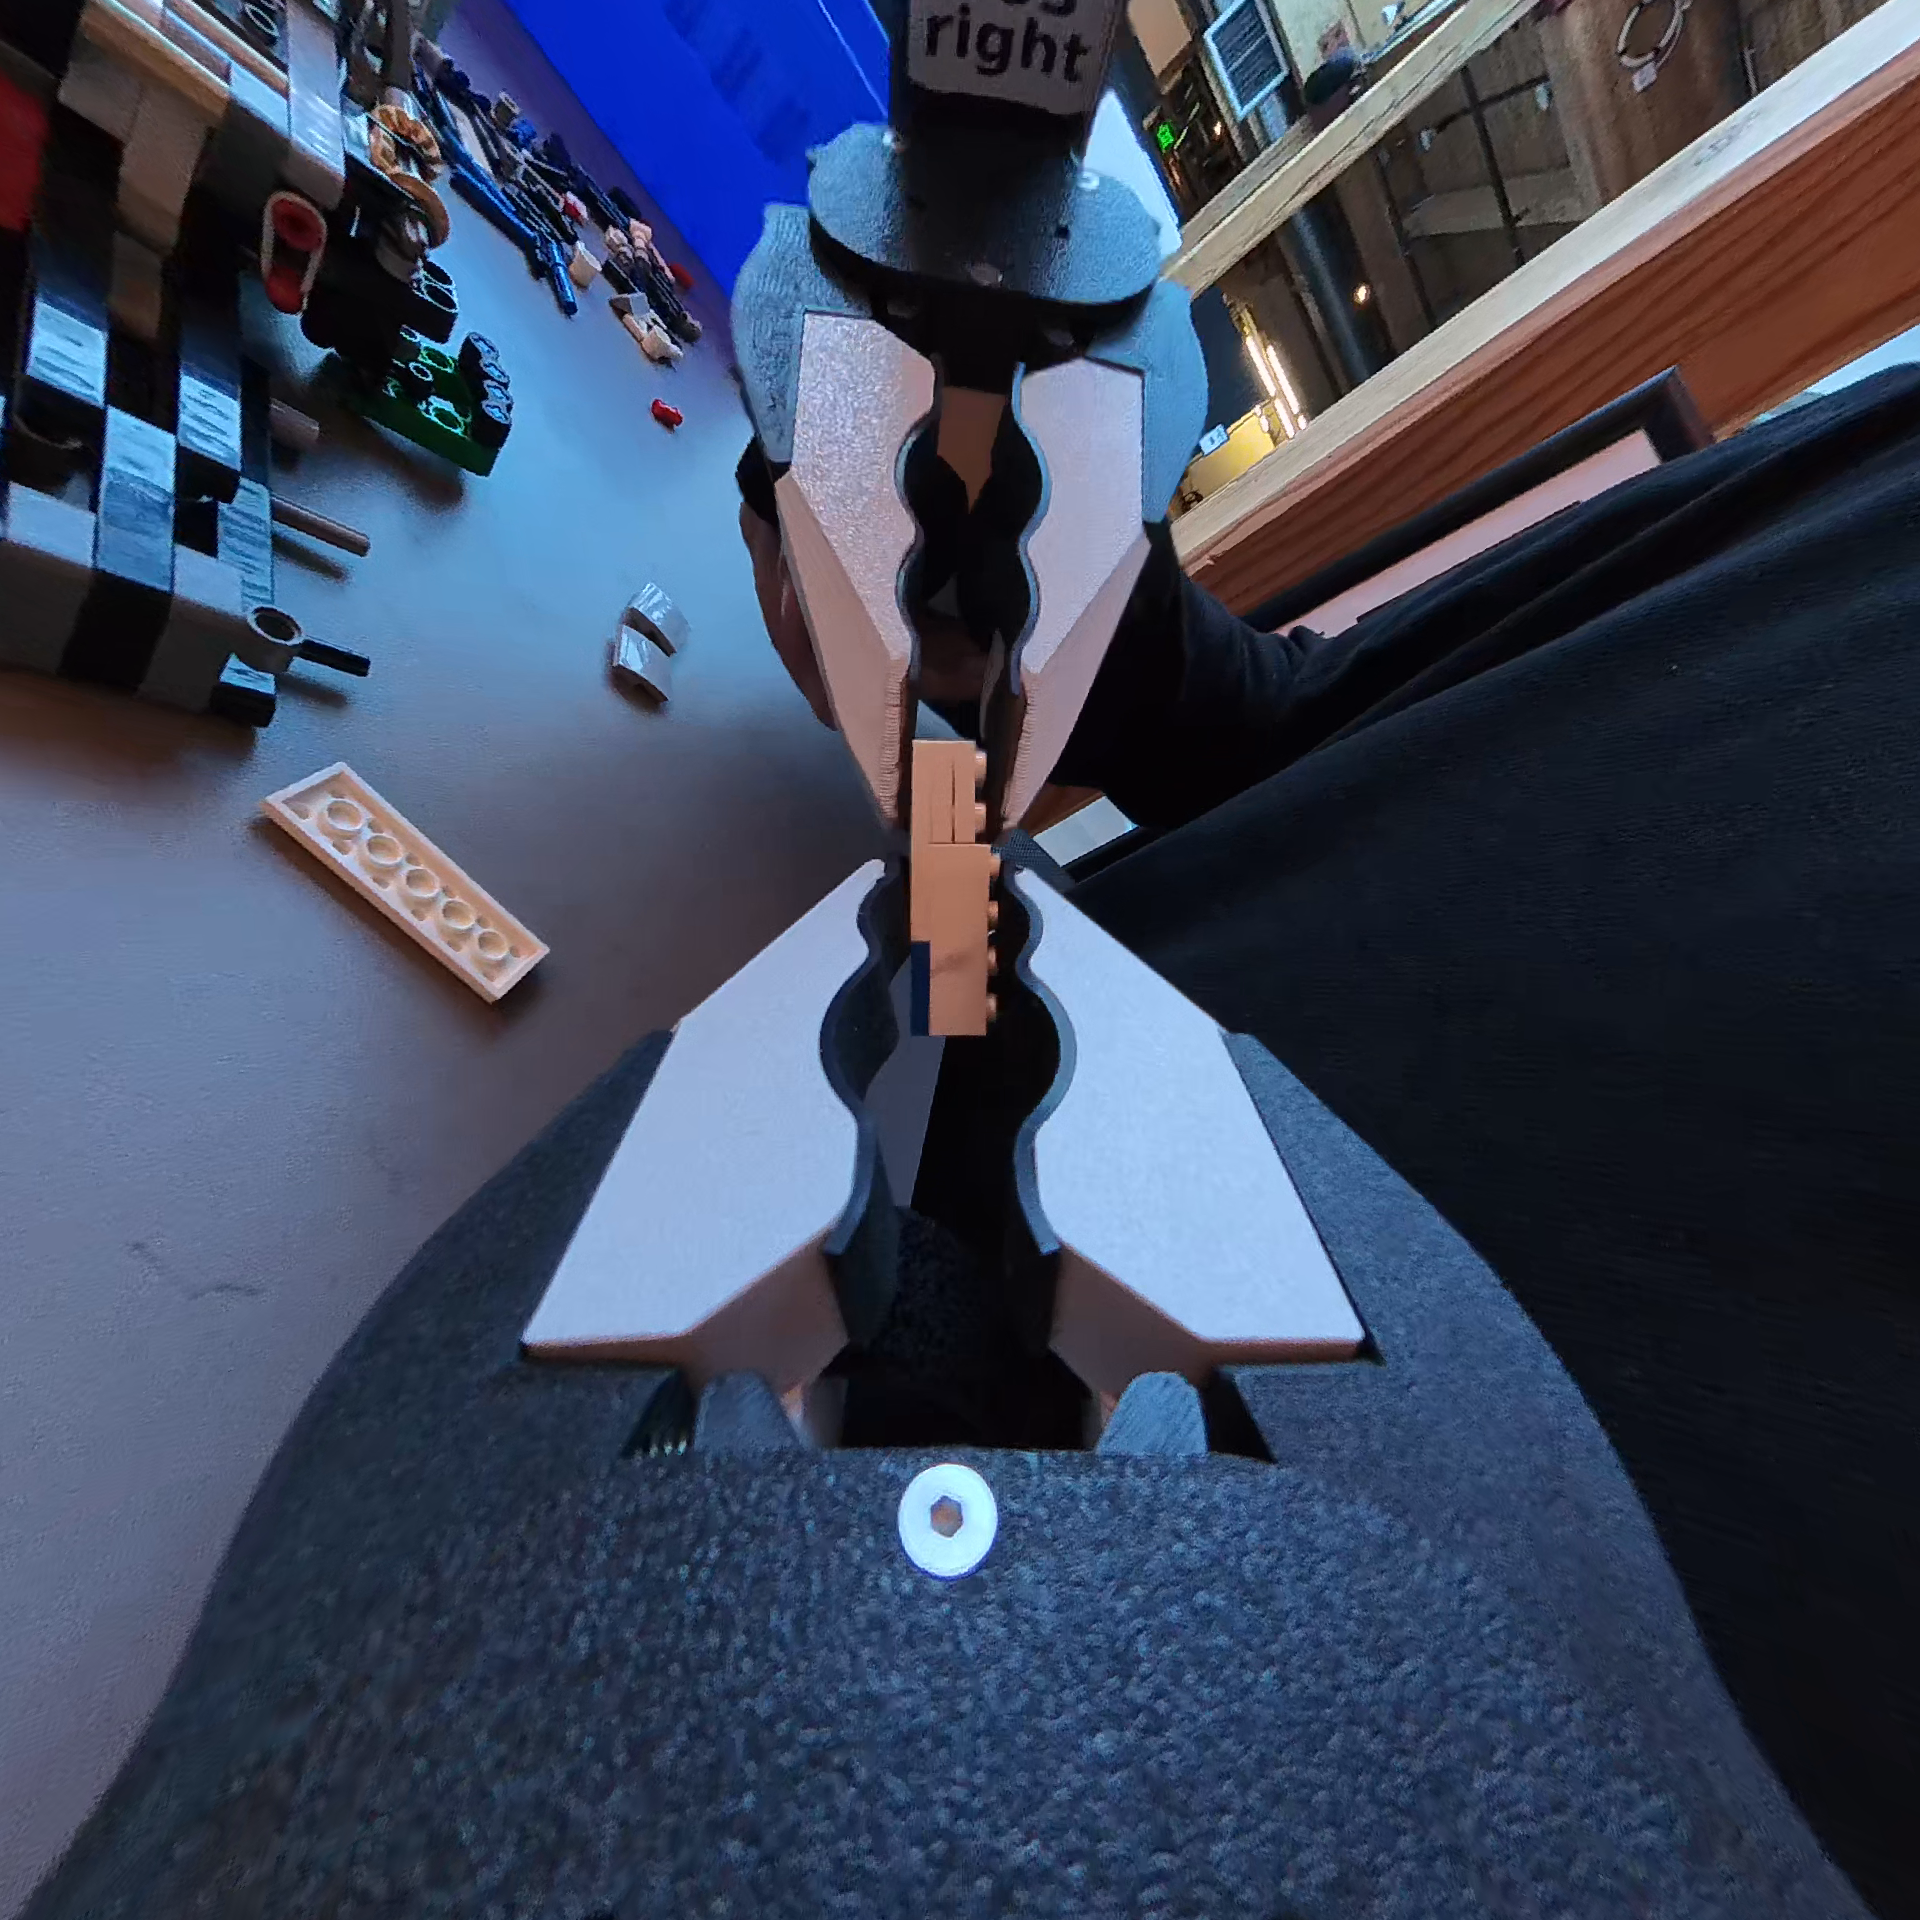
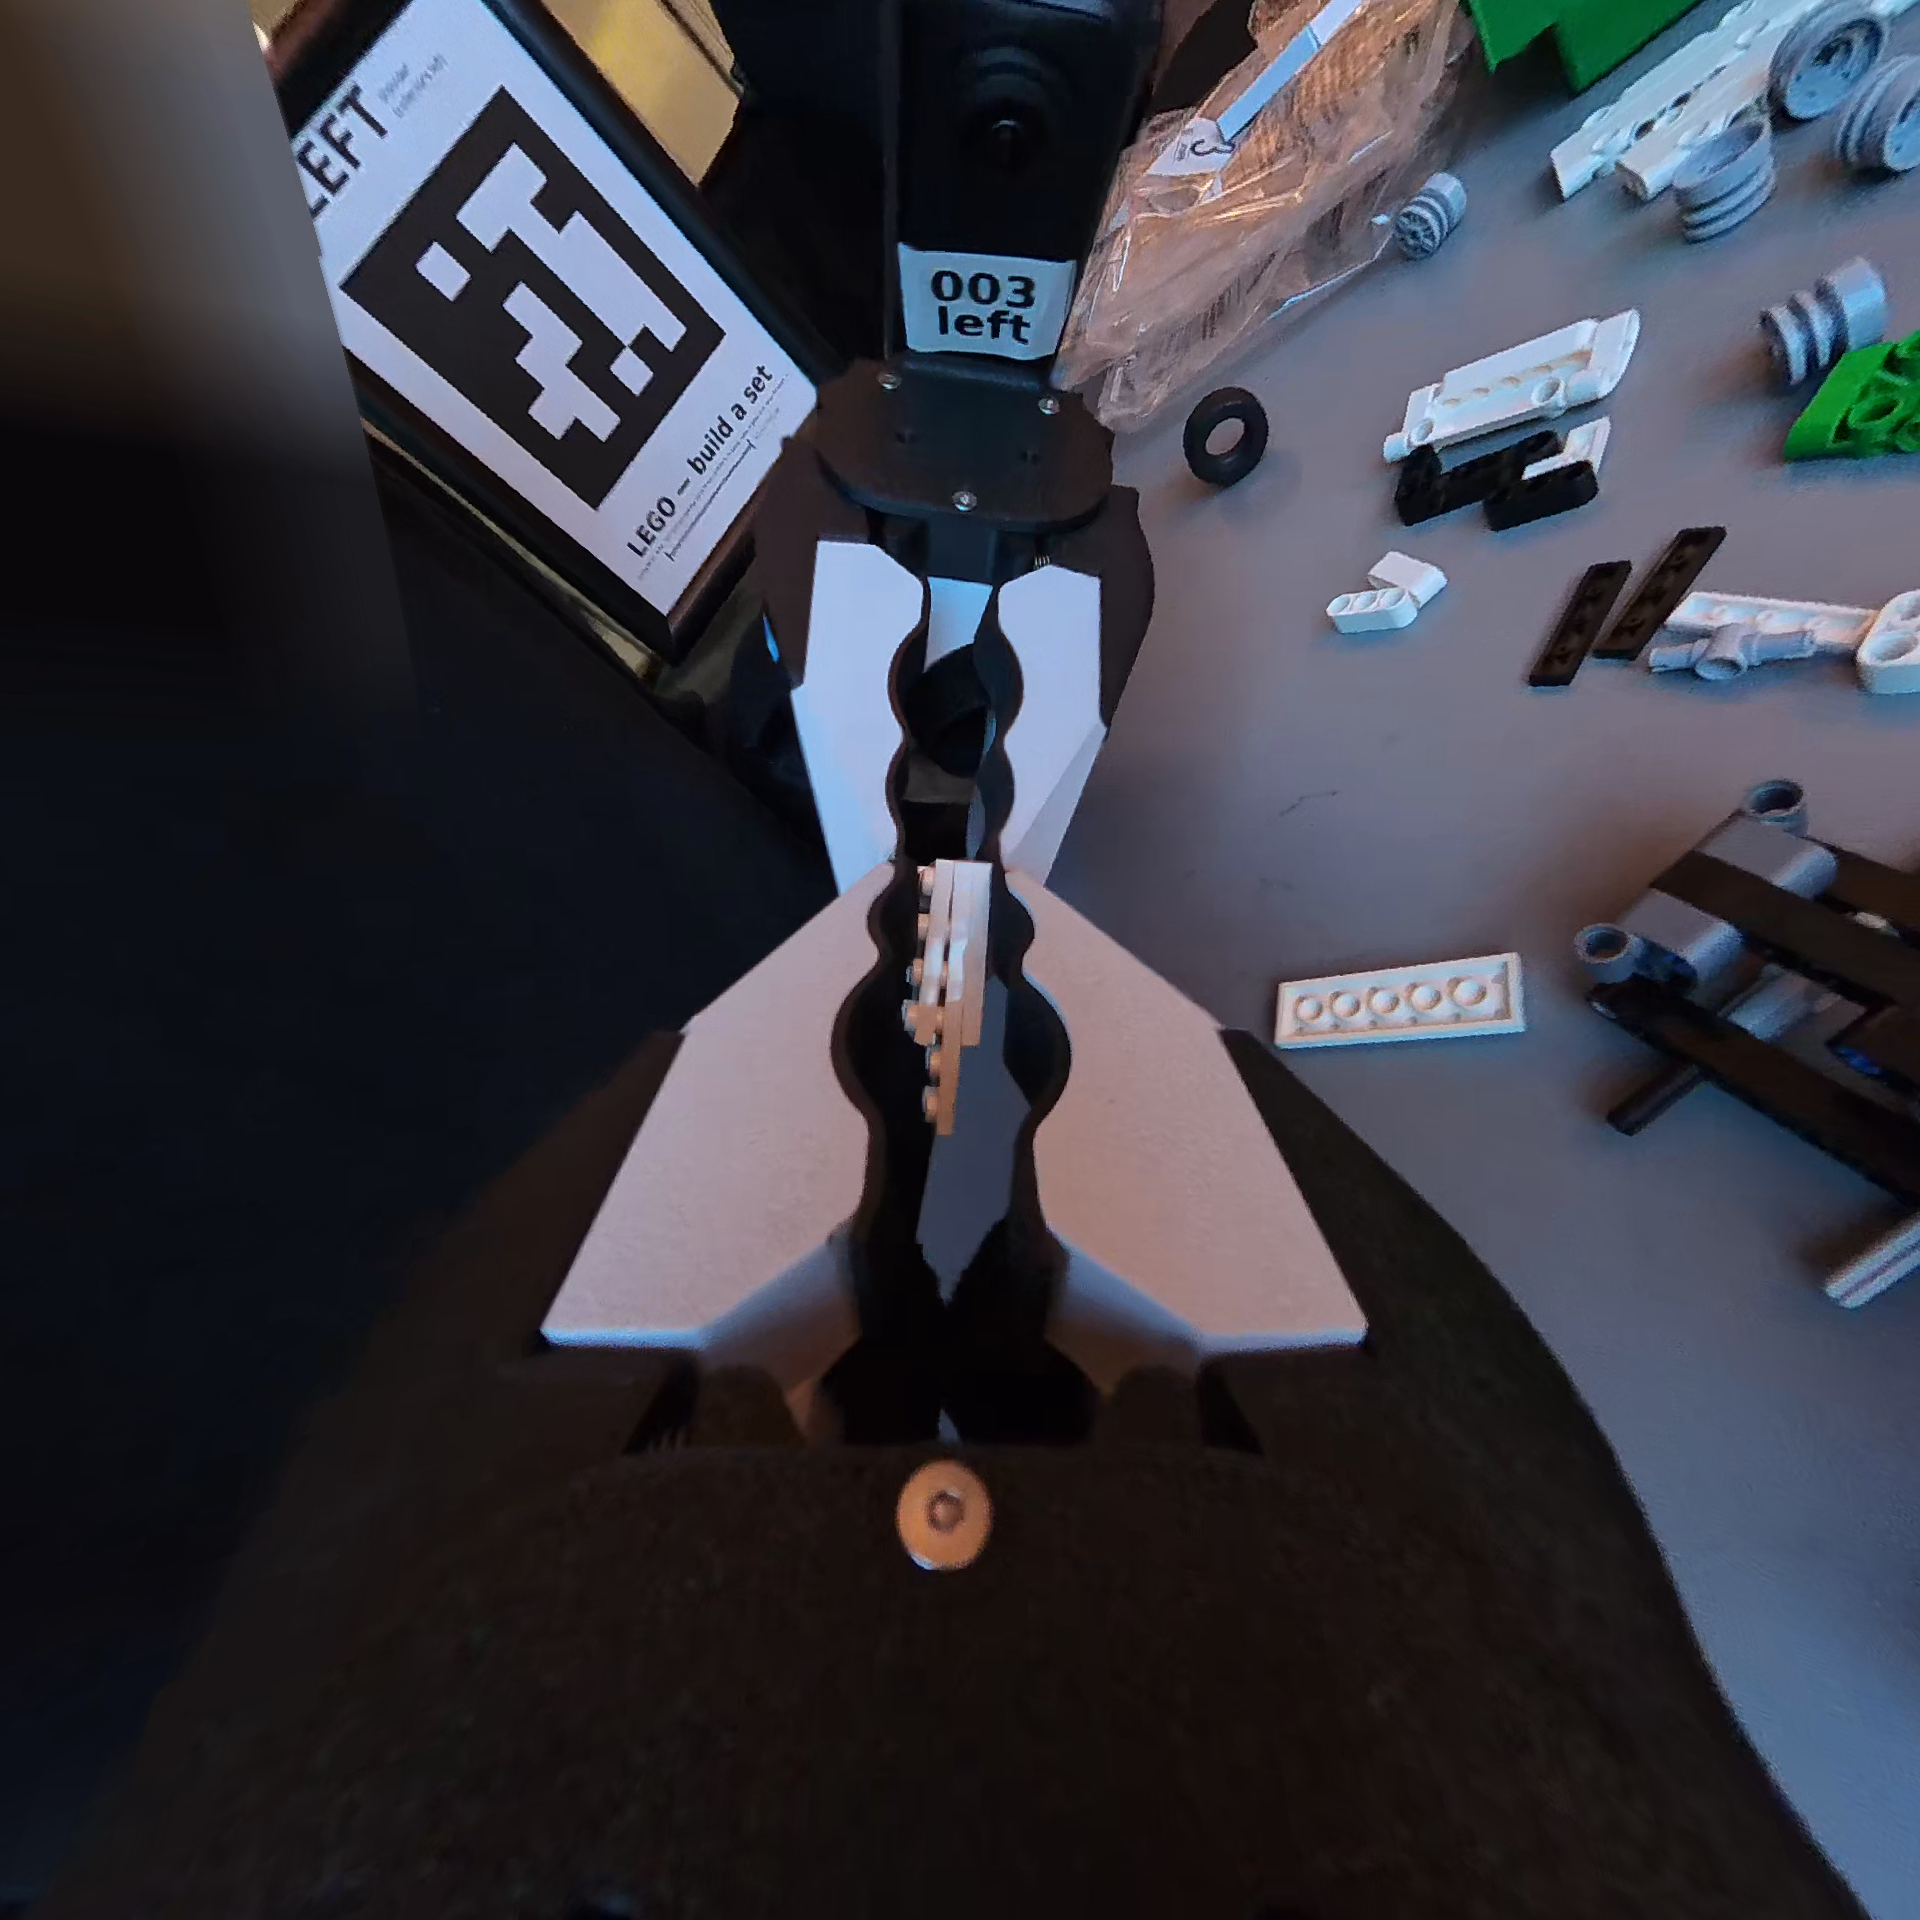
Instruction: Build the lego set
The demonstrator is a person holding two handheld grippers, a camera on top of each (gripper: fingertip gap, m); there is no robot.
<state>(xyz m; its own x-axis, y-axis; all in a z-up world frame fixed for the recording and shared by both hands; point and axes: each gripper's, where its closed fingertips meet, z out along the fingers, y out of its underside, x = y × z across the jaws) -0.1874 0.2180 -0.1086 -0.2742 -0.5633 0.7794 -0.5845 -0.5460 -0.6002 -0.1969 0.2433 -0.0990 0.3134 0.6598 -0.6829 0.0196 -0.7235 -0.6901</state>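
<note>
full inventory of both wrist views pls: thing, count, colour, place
stacked plates: one stack, white, edge-on between both grippers
loose plate: one, white, studs up on the table
table: one, grey
black-and-grey assembly: one, right of the loose plate
tyre: one, black, near the bag
plastic bag: one, clear, far side
green pieces: a few, right edge
marker card: one, black-and-white, standing at left
left gripper: fingers closed on the stacked plates
right gripper: fingers closed on the stacked plates
</note>
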